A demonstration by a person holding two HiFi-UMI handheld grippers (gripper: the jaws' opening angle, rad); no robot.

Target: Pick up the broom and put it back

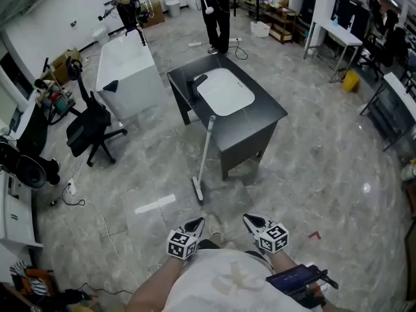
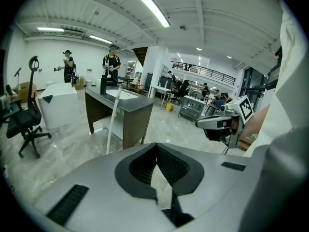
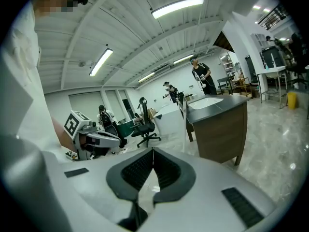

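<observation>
Head view shows the broom [image 1: 205,153] leaning on the dark table [image 1: 265,114], head on the floor, while the left gripper [image 1: 195,225] and the right gripper [image 1: 249,220] are both closed and empty; it looks light and stiff, probably best gripped mid-handle.

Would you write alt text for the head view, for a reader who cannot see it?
A white broom stands on the grey floor, leaning against a dark table with a white basin. Below it, the left claw and right claw are shut and empty.
</observation>
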